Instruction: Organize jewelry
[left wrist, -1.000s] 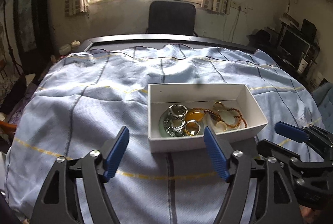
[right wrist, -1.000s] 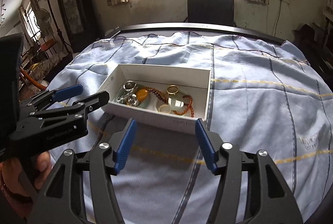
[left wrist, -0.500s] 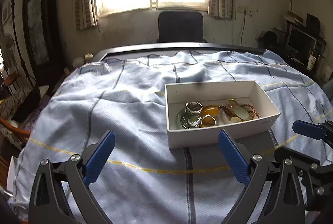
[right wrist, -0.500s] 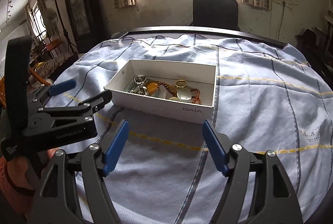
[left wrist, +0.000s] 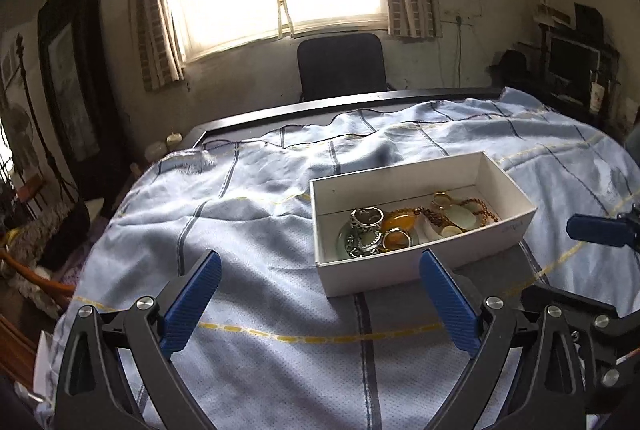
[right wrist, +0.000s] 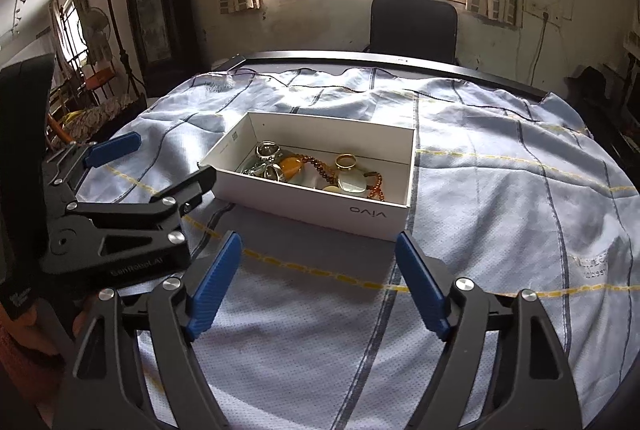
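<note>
A white cardboard box (left wrist: 384,272) (right wrist: 320,208) sits on the blue checked cloth and holds a pile of jewelry: silver rings (left wrist: 366,220) (right wrist: 267,150), an amber stone (left wrist: 396,220) (right wrist: 290,165), a brown bead strand (left wrist: 432,216) (right wrist: 316,163), a gold ring (right wrist: 346,161) and pale round pieces (left wrist: 460,218) (right wrist: 352,183). My left gripper (left wrist: 320,300) (right wrist: 156,162) hovers open near the box's left front corner, nothing between its blue pads. My right gripper (right wrist: 318,284) stands open in front of the box, also empty; its pad (left wrist: 598,230) shows at the right edge of the left wrist view.
The cloth (left wrist: 240,222) covers a dark-rimmed table (right wrist: 400,60). A black chair (left wrist: 342,64) stands behind the table under a bright window. Furniture and clutter line the left wall (right wrist: 100,70) and the right side (left wrist: 572,62). A hand (right wrist: 24,362) holds the left gripper.
Both grippers have drawn back and risen from the box, which now looks farther away. Both stayed open and empty. The box and jewelry have not moved.
</note>
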`<state>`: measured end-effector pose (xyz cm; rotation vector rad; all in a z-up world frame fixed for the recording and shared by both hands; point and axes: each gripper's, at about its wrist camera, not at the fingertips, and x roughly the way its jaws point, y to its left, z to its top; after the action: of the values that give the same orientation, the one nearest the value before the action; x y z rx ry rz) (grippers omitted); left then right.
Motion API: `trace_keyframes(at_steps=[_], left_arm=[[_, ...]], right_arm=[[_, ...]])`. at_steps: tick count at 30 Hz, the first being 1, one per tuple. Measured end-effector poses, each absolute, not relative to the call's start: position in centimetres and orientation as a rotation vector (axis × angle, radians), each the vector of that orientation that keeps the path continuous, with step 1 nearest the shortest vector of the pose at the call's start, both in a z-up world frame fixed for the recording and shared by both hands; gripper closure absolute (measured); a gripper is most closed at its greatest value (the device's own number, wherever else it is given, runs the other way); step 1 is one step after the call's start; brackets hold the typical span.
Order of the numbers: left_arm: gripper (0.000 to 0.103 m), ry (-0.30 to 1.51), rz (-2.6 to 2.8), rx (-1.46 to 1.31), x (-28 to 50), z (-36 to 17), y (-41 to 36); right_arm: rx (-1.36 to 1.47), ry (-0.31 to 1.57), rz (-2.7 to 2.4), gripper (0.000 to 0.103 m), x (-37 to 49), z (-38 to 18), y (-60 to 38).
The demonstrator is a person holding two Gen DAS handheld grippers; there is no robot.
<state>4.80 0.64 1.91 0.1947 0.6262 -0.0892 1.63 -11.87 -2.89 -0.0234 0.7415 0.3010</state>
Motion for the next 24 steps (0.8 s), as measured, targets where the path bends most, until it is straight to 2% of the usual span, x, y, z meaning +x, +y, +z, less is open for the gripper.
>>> trace_keyframes(at_steps=[10, 17, 24], left_arm=[[0.004, 0.658, -0.207, 0.054, 5.0, 2.4, 1.7], [0.004, 0.606, -0.095, 0.177, 4.0, 2.3, 0.3], [0.004, 0.609, -0.118, 0.163, 3.9, 2.5, 0.4]], right_arm=[[-0.033, 0.736, 0.293, 0.024, 1.5, -2.7, -11.8], [-0.038, 0.743, 0.281, 0.023, 1.5, -2.9, -11.8], [-0.035, 0.740, 0.275, 0.023, 1.6, -2.9, -12.0]])
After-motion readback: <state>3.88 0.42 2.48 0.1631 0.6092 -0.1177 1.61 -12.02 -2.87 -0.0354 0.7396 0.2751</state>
